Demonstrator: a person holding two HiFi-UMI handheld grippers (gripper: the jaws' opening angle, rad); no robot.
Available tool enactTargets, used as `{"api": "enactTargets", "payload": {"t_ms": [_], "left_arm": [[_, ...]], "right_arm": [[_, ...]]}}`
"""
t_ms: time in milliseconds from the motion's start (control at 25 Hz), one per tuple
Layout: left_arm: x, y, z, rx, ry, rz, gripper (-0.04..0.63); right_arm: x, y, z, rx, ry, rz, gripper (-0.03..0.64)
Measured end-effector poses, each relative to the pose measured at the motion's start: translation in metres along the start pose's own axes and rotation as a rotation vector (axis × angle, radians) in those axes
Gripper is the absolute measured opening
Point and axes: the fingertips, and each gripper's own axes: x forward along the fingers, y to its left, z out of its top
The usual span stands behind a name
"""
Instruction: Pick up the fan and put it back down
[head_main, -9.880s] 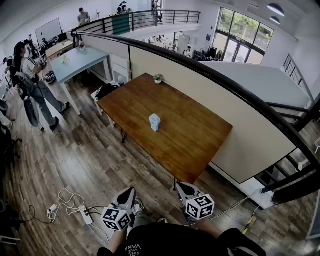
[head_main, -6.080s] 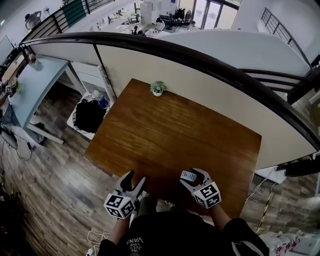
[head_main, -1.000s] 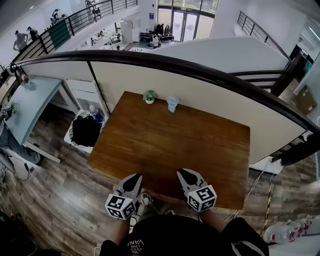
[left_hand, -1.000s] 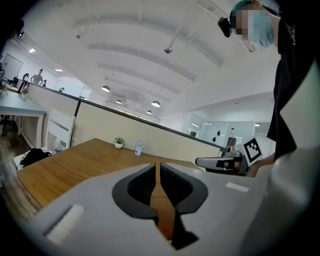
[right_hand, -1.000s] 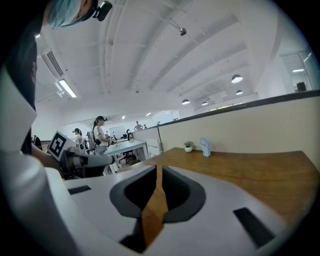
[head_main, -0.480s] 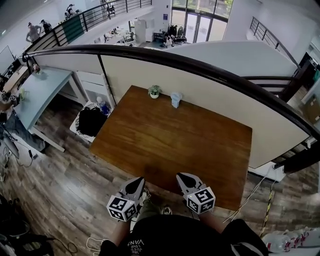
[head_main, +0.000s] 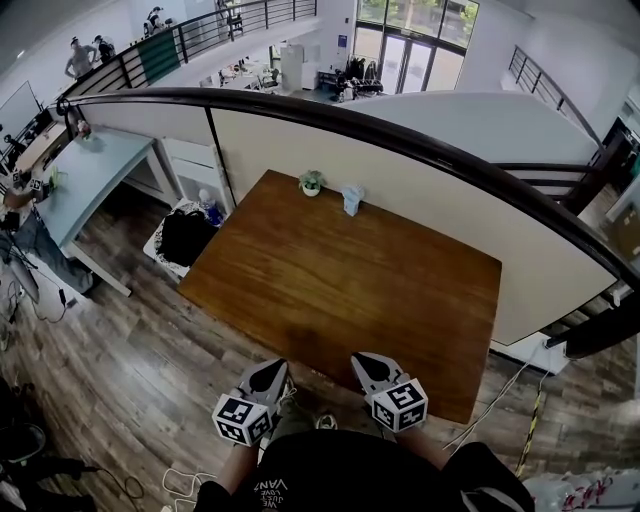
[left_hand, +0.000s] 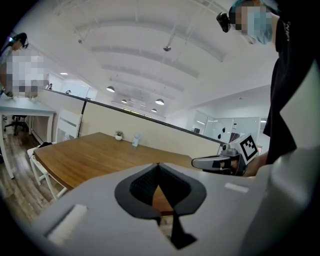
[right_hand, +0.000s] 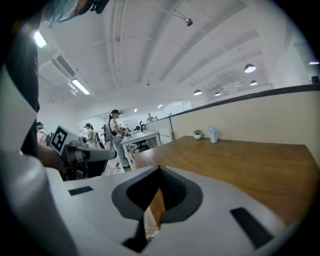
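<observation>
Near edge, 6 o'clock: left gripper (head_main: 268, 372) and right gripper (head_main: 366, 363) are held clenched, nothing between the jaws; the table (head_main: 400, 290) lies ahead. Far edge, 12 o'clock: the fan (head_main: 351, 199) is stood upright, at 3 o'clock of a potted plant (head_main: 311, 182). For a pick, jaws are best opened before the long reach. Only square markers are seen; the shirt print cannot be read.

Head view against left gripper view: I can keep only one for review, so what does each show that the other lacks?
Only the head view: the left gripper from outside, marker cube and all. Only the left gripper view: ceiling lights and its own jaws met tip to tip, empty. Both: the table, the fan at its far edge, the right gripper.
</observation>
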Motion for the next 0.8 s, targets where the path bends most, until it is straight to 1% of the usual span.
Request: {"api": "enactTargets", "payload": {"t_ms": [400, 800], "left_arm": [[-0.009, -0.001, -0.003, 0.008, -0.001, 0.014, 0.011], [-0.015, 0.006, -0.007, 0.028, 0.01, 0.004, 0.011]], "right_arm": [[-0.005, 0.004, -0.002, -0.006, 0.001, -0.002, 0.012], [-0.002, 0.01, -0.002, -0.009, 0.007, 0.002, 0.012]]}}
